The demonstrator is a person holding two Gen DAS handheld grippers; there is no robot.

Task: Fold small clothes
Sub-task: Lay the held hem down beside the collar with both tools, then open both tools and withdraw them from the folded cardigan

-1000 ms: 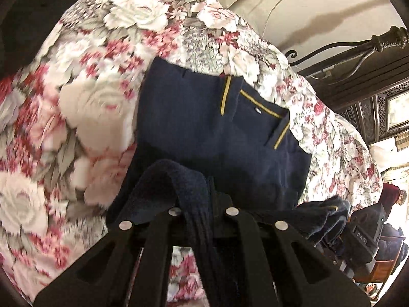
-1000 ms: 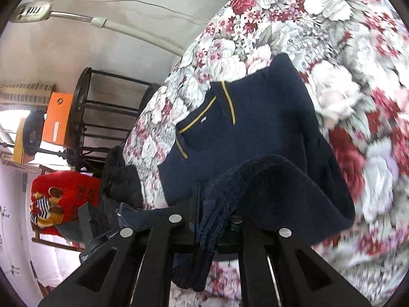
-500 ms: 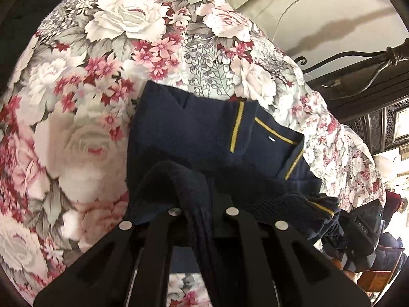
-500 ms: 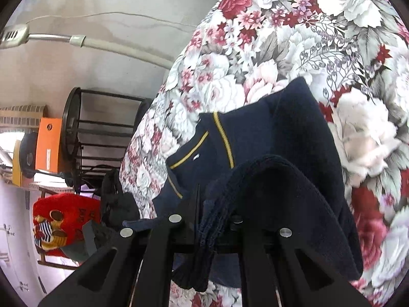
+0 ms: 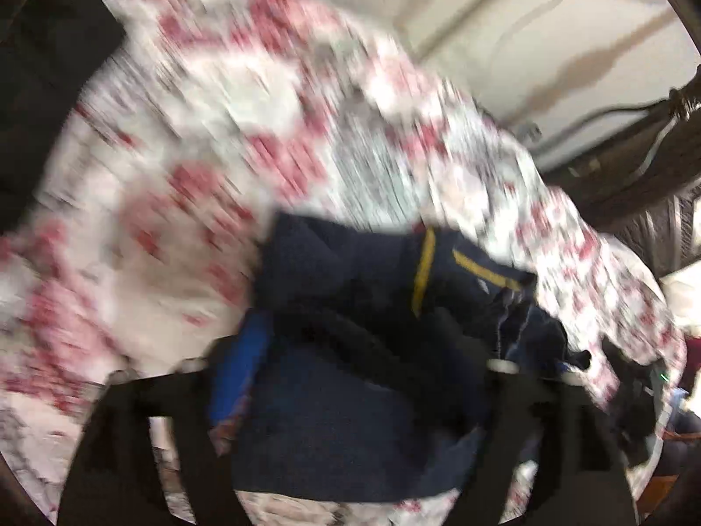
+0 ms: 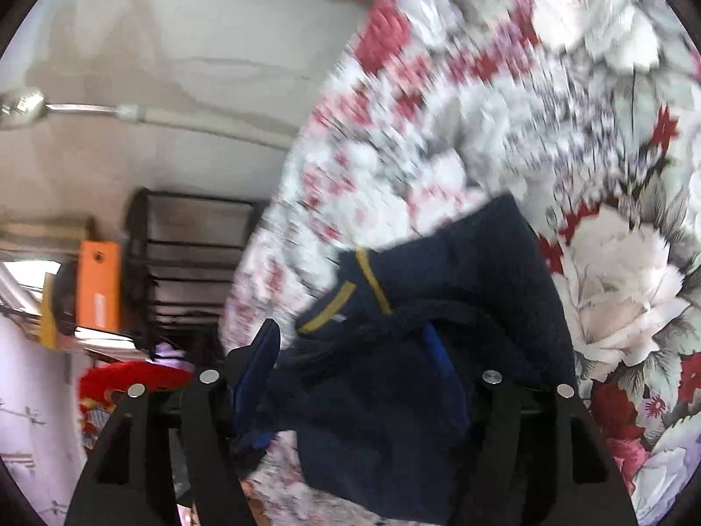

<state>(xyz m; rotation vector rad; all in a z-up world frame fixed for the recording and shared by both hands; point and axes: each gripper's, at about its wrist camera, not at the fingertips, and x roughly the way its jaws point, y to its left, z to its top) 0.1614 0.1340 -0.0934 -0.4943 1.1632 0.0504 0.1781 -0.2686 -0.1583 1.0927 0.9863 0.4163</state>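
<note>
left wrist view: the left gripper (image 5: 346,364) has its 2 black fingers (image 5: 131,429) spread wide and opening, with the navy shirt (image 5: 350,403) bunched between them but not pinched. the shirt lies folded over on the floral bedsheet (image 5: 197,153), its collar with yellow stripes (image 5: 423,271) at the far edge. a strip of brighter blue cloth (image 5: 236,377) shows beside the left finger. more dark clothes (image 5: 613,377) are heaped just right of the shirt. the sheet, white with red and pink flowers, is badly smeared by blur. behind it is a pale wall (image 5: 504,44) and a dark metal bed rail (image 5: 635,131) at right.

right wrist view: the right gripper (image 6: 350,381) also has its 2 fingers (image 6: 565,438) apart and opening; shirt fabric (image 6: 385,394) sits between them, loose, not clamped. the yellow-trimmed collar (image 6: 350,298) points left. a dark blue piece (image 6: 258,364) hangs over the left finger. the bedsheet's large white roses (image 6: 613,298) fill the right side. at left stands a black wire rack (image 6: 188,263), an orange box (image 6: 98,289), something red (image 6: 131,377) low down, and a white pipe (image 6: 153,114) along the pale wall.
</note>
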